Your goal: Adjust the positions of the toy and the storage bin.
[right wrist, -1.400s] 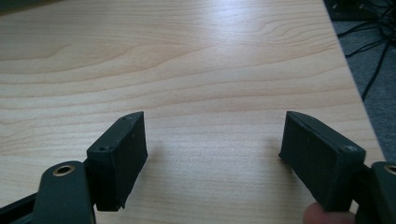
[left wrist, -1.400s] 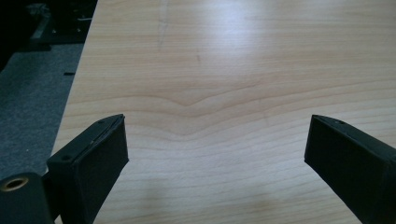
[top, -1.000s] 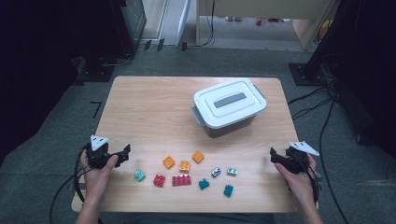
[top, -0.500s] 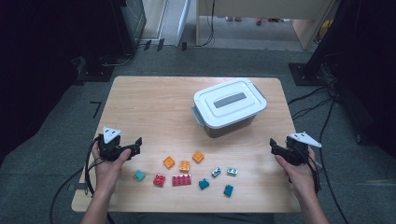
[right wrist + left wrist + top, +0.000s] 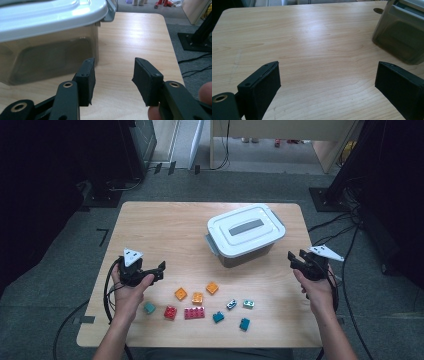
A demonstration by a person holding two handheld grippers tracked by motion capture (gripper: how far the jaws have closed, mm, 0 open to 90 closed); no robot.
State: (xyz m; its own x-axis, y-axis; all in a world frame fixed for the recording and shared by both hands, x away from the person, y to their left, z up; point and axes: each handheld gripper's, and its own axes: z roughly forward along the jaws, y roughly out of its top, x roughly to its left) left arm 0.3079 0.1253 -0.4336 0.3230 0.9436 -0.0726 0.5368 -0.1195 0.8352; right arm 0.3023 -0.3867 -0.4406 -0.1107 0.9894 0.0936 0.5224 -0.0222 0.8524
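My left gripper (image 5: 159, 270) hovers over the table's left side, jaws wide apart with only bare wood between them (image 5: 328, 72). It points toward a grey translucent box with a white lid (image 5: 246, 234), whose corner I see in the left gripper view (image 5: 402, 32). My right gripper (image 5: 296, 256) is held at the table's right edge, aimed at the box's side wall (image 5: 50, 50). Its jaws (image 5: 113, 67) have just been closing and stand half apart with nothing between them. Several small bricks lie in a loose row near the front: orange (image 5: 197, 298), red (image 5: 194, 313), teal (image 5: 218, 317).
The wooden table (image 5: 165, 230) has bare room at its back left. Cables trail from both grippers and across the floor at the right (image 5: 350, 245). Dark equipment stands beyond the table's far left corner (image 5: 115, 155).
The left hand has moved right and farther onto the table. The right hand has risen and moved away from the front edge, and its jaws have drawn closer together.
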